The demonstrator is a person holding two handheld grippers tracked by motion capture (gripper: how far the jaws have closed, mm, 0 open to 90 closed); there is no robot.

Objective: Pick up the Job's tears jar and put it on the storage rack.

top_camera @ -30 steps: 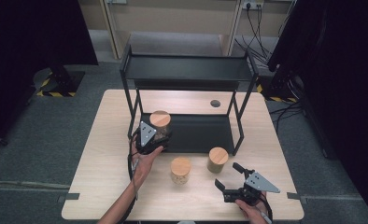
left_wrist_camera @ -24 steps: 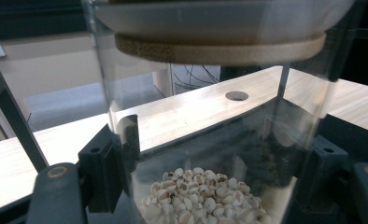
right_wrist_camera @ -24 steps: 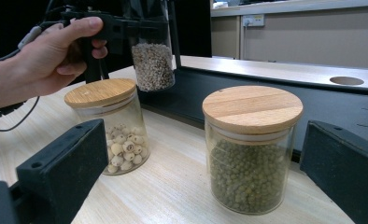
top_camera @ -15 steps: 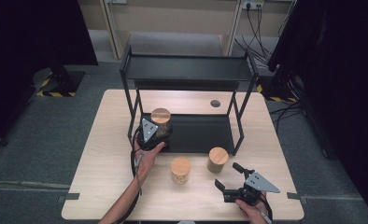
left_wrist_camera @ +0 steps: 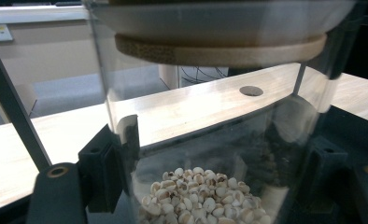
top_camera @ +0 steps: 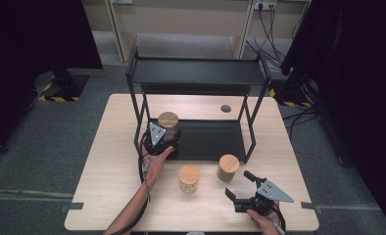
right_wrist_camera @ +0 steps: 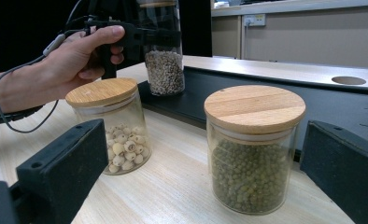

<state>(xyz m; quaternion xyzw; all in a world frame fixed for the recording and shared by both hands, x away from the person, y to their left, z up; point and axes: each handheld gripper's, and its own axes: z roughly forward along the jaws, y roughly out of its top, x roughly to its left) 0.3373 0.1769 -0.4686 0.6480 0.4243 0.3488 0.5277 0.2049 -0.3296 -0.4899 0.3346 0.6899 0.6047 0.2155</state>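
Observation:
My left gripper (top_camera: 164, 137) is shut on a tall glass jar (top_camera: 168, 120) with a wooden lid, part full of pale grains (left_wrist_camera: 196, 196). Its black jaws press on both sides of the glass (left_wrist_camera: 205, 116). The jar stands upright at the left end of the black rack's lower shelf (top_camera: 210, 142), with its base at the shelf's surface (right_wrist_camera: 165, 70). My right gripper (top_camera: 240, 186) is open near the table's front right, nothing between its jaws. It faces a short jar of green beans (right_wrist_camera: 252, 149) and a short jar of white seeds (right_wrist_camera: 109, 123).
The two short jars (top_camera: 228, 167) (top_camera: 189, 177) stand on the wooden table in front of the rack. The rack's upper shelf (top_camera: 196, 73) hangs over the lower one on thin black posts (top_camera: 253, 132). A round hole (top_camera: 226, 108) is in the tabletop behind.
The left gripper and its jar have edged slightly farther in toward the rack. The right gripper has stayed put.

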